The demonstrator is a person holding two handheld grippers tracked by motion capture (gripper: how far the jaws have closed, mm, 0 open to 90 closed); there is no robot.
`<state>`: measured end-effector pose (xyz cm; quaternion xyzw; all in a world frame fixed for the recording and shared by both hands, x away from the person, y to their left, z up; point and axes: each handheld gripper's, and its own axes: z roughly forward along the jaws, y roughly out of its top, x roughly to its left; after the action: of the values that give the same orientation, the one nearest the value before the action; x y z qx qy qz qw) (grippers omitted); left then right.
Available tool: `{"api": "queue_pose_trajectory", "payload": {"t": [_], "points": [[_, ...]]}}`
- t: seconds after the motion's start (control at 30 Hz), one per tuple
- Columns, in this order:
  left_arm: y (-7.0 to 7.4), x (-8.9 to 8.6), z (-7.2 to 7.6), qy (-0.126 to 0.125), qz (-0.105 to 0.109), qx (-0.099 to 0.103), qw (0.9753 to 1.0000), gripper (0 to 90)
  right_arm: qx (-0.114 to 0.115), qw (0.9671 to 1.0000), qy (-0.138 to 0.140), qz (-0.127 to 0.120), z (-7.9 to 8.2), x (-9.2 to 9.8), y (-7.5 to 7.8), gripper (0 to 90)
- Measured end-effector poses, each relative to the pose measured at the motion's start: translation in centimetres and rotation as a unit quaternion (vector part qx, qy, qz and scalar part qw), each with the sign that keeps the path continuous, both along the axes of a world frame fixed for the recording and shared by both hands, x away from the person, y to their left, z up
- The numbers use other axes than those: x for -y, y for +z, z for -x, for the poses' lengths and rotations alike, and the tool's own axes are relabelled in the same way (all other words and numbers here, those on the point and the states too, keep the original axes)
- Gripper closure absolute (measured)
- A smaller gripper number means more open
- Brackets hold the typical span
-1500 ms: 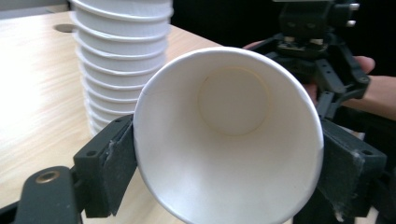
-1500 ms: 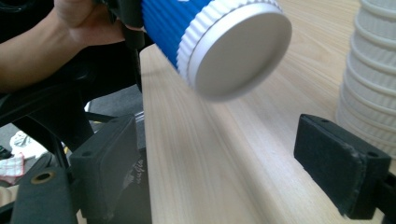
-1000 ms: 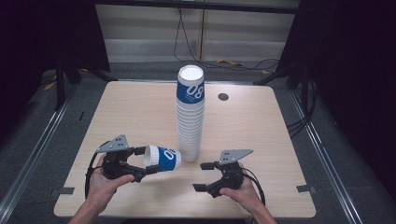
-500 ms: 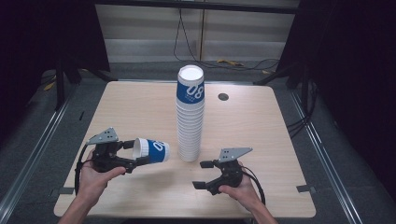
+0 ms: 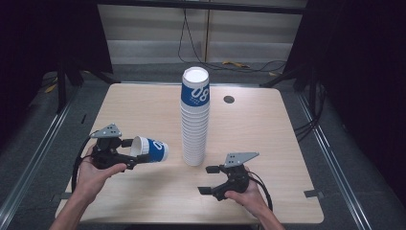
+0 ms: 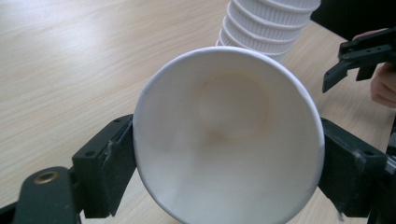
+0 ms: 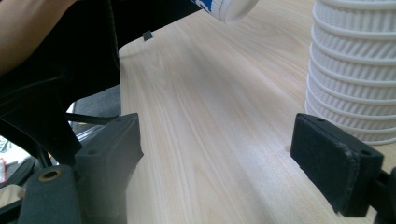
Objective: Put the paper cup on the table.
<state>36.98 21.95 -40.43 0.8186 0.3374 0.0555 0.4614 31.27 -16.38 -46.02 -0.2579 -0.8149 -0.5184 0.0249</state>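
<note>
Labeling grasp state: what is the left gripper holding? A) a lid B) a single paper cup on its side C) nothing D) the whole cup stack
B: the left gripper is shut on the paper cup, its fingers on either side of the rim, apart from the cup stack.

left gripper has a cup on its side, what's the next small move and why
Probably turn the left gripper so the paper cup comes upright, then set it on the table. The cup is clamped at its rim, lying sideways, clear of the cup stack. The right gripper sits open and empty.
</note>
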Motion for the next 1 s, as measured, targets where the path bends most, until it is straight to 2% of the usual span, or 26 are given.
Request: {"api": "queue_pose_trajectory", "payload": {"t": [0.1, 0.27, 0.37, 0.43, 0.47, 0.5, 0.53, 0.57, 0.6, 0.67, 0.77, 0.8, 0.87, 0.93, 0.97, 1.0], "points": [[0.3, 0.2, -0.3, 0.010, -0.017, -0.003, 0.9998, 15.5, 0.000, 1.0000, -0.002, 0.001, 0.1, 0.1, 0.0, 16.4], [1.0, 0.3, -0.9, 0.020, -0.045, 0.007, 0.9988, 15.5, 0.001, 1.0000, -0.006, -0.002, 0.2, 0.4, 0.0, 16.5], [1.1, 0.1, -1.2, 0.025, -0.041, -0.001, 0.9988, 15.6, 0.002, 1.0000, -0.008, -0.002, 0.2, 0.5, 0.0, 16.5], [1.2, 0.0, -1.8, 0.034, -0.054, -0.011, 0.9979, 15.5, 0.001, 1.0000, -0.009, -0.001, 0.3, 0.5, 0.0, 16.5], [1.5, 0.0, -1.9, 0.037, -0.068, -0.011, 0.9969, 15.5, 0.002, 1.0000, -0.009, -0.001, 0.3, 0.5, 0.0, 16.5], [1.8, -0.1, -2.0, 0.042, -0.072, -0.005, 0.9965, 15.5, 0.002, 1.0000, -0.008, 0.001, 0.4, 0.5, 0.0, 16.5], [1.9, -0.3, -2.1, 0.043, -0.059, -0.012, 0.9972, 15.5, 0.004, 1.0000, -0.008, 0.003, 0.4, 0.4, 0.0, 16.5], [2.0, -0.5, -2.3, 0.039, -0.049, -0.029, 0.9976, 15.6, 0.004, 1.0000, -0.008, 0.002, 0.5, 0.4, 0.1, 16.5], [1.9, -0.6, -2.4, 0.040, -0.052, -0.033, 0.9973, 15.5, 0.004, 1.0000, -0.007, 0.000, 0.6, 0.5, 0.1, 16.5], [1.9, -0.5, -2.6, 0.054, -0.089, -0.026, 0.9943, 15.5, 0.006, 0.9999, -0.009, 0.002, 0.7, 0.5, 0.2, 16.4], [1.7, -0.4, -3.0, 0.049, -0.107, -0.047, 0.9919, 15.5, 0.008, 0.9999, -0.011, 0.002, 0.9, 0.5, 0.4, 16.4], [1.6, -0.3, -3.1, 0.051, -0.119, -0.046, 0.9906, 15.5, 0.009, 0.9999, -0.010, 0.002, 1.0, 0.5, 0.4, 16.5], [1.5, -0.2, -3.3, 0.056, -0.149, -0.043, 0.9863, 15.5, 0.010, 0.9999, -0.009, 0.003, 0.9, 0.3, 0.4, 16.5], [1.4, -0.3, -3.7, 0.053, -0.149, -0.057, 0.9857, 15.5, 0.009, 0.9999, -0.009, 0.004, 0.8, 0.2, 0.4, 16.5], [1.4, -0.3, -3.7, 0.053, -0.149, -0.057, 0.9857, 15.4, 0.008, 0.9999, -0.009, 0.005, 0.8, 0.2, 0.3, 16.5], [1.4, -0.5, -4.0, 0.052, -0.153, -0.063, 0.9848, 15.4, 0.007, 0.9999, -0.008, 0.006, 0.8, 0.2, 0.3, 16.5]]}}
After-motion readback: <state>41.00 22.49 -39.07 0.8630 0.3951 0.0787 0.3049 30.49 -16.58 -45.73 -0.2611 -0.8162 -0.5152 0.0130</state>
